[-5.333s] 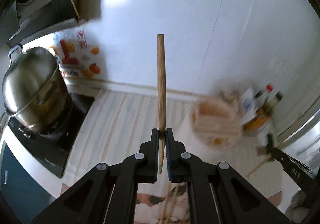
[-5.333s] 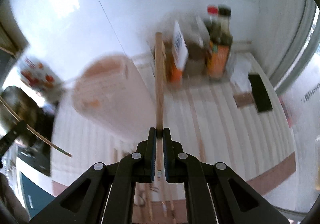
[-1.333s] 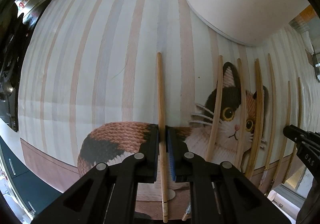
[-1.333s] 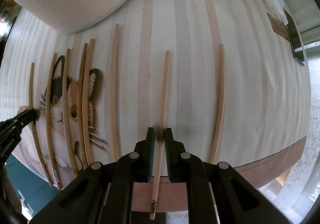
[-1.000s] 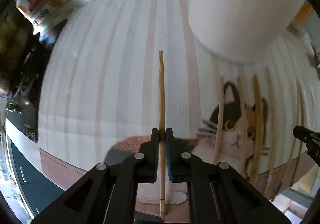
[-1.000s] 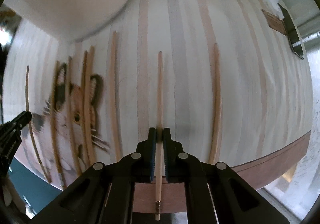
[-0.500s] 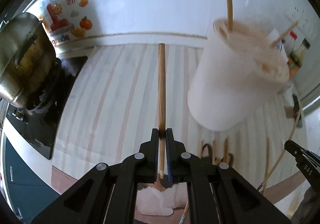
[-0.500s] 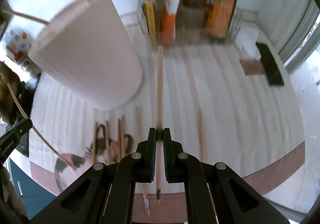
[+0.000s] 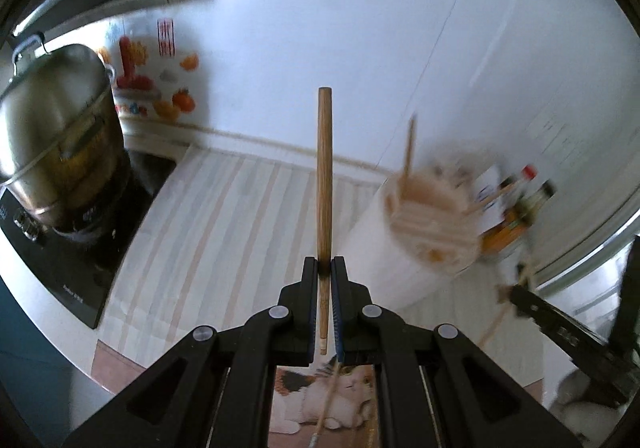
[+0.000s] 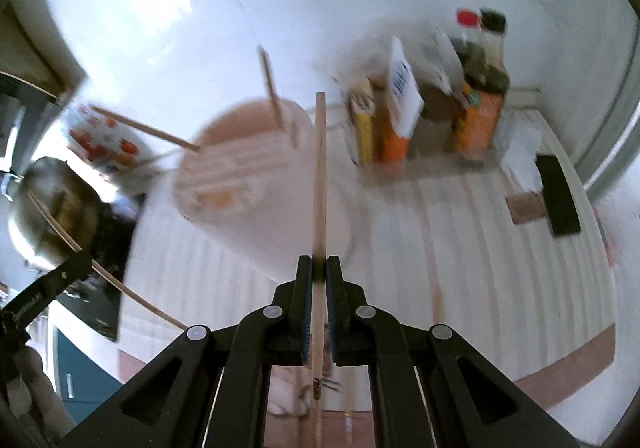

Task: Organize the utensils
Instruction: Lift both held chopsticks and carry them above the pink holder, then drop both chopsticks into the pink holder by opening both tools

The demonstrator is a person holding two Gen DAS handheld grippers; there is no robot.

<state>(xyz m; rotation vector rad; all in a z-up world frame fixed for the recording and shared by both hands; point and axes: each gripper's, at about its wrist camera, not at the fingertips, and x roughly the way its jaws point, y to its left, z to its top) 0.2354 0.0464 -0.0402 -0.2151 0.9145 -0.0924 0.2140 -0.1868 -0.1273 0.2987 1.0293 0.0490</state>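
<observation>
My left gripper (image 9: 324, 268) is shut on a wooden chopstick (image 9: 324, 176) that points up and forward above the striped mat. My right gripper (image 10: 319, 268) is shut on a paler chopstick (image 10: 320, 176), also raised. A white utensil holder (image 9: 416, 240) with a pinkish slotted top stands to the right in the left wrist view and left of centre in the right wrist view (image 10: 256, 200); a few chopsticks stick out of it. More chopsticks lie on the cat picture (image 9: 340, 404) below my left gripper.
A steel pot (image 9: 52, 144) sits on a black cooktop (image 9: 72, 260) at the left. Sauce bottles and cartons (image 10: 432, 108) stand against the back wall. A black phone (image 10: 558, 196) lies at the right. The white wall is close behind.
Both grippers have lifted their chopsticks off the mat and tilted up, so the views swing from the mat to the holder and wall.
</observation>
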